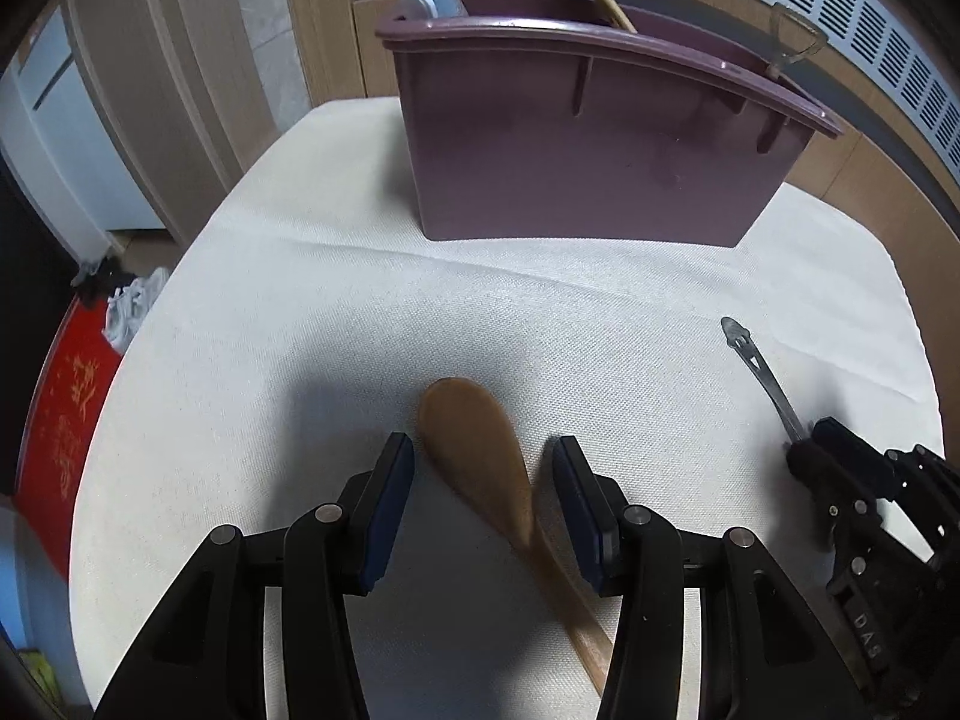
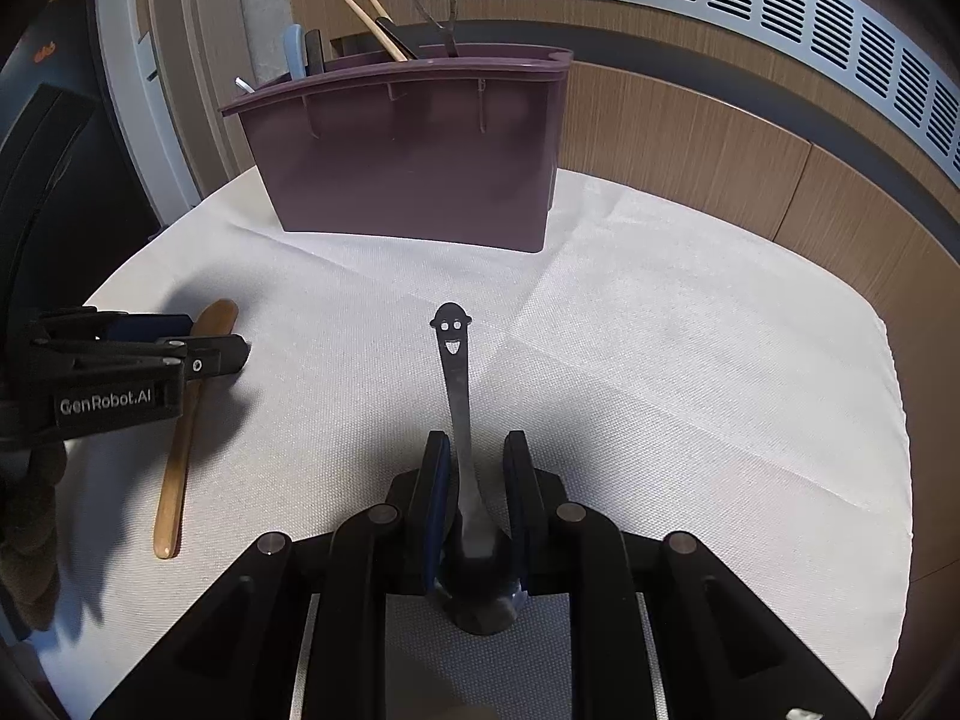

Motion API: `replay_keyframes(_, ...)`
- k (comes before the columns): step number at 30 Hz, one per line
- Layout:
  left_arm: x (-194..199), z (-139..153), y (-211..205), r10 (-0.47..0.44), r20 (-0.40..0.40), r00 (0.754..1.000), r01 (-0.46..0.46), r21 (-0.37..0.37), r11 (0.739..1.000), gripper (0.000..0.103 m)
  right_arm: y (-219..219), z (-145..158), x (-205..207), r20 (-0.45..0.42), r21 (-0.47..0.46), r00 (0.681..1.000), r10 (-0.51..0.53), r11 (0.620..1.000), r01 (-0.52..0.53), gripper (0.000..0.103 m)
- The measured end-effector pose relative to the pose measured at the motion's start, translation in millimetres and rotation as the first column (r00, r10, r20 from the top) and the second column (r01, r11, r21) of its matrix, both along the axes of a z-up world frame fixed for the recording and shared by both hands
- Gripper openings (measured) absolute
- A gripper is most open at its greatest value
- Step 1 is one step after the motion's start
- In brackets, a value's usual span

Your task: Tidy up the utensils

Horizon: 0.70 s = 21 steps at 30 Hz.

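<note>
A brown wooden spoon (image 1: 480,468) lies flat on the white cloth, bowl end away from me. My left gripper (image 1: 483,462) is open with its fingers on either side of the spoon's bowl, not closed on it; the same spoon shows in the right wrist view (image 2: 180,438). A metal spoon with a smiley-face handle (image 2: 459,384) lies on the cloth between the fingers of my right gripper (image 2: 477,459). The jaws stand narrowly apart around its neck, with gaps visible on both sides. It also shows in the left wrist view (image 1: 759,375).
A purple plastic utensil caddy (image 1: 576,138) stands at the back of the table, also in the right wrist view (image 2: 414,156), holding chopsticks, a blue-handled tool and other utensils. The white cloth (image 1: 300,312) covers the table; its edges drop off left and right. A wood-panelled wall stands behind.
</note>
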<state>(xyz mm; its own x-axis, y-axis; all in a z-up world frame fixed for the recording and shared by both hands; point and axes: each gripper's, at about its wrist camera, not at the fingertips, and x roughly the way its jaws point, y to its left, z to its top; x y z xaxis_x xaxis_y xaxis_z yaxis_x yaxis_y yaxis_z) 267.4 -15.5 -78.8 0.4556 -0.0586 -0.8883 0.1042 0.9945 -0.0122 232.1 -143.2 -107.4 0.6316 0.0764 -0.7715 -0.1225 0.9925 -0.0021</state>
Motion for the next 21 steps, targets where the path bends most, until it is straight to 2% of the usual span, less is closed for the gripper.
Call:
replay_keyframes(2,-3,1,-3,-0.027,0.015,1.000,0.027,-0.012,1.000,0.041,0,-1,1,0.001,-0.002,1.000,0.000,1.000,0.000,0.016)
replay_keyframes(5,-16,1,-16,-0.111,0.078,0.991,0.109,0.038,0.993,0.033,1,-1,0,0.002,0.002,1.000,-0.001,1.000,0.001,0.016)
replay_keyframes(7,-24,0,-21,-0.169,0.094,0.981,0.163,0.064,0.985,0.031,0,-1,0,0.002,0.004,1.000,-0.001,1.000,0.001,0.016)
replay_keyframes(10,-33,2,-20,-0.233,0.070,0.970,0.229,0.067,0.971,0.031,0,-2,0,0.003,0.004,1.000,-0.001,1.000,0.001,0.016)
replay_keyframes(12,-36,3,-9,-0.230,0.042,0.972,0.229,0.035,0.973,0.031,0,-2,-1,0.003,0.004,1.000,-0.002,1.000,0.002,0.016)
replay_keyframes(17,-35,5,7,-0.157,0.022,0.987,0.158,-0.028,0.987,0.034,0,-3,0,0.005,-0.005,1.000,-0.001,1.000,0.001,0.016)
replay_keyframes(21,-25,4,2,-0.136,0.023,0.990,0.137,-0.019,0.990,0.033,1,-4,-1,0.008,-0.016,1.000,0.001,1.000,-0.001,0.017)
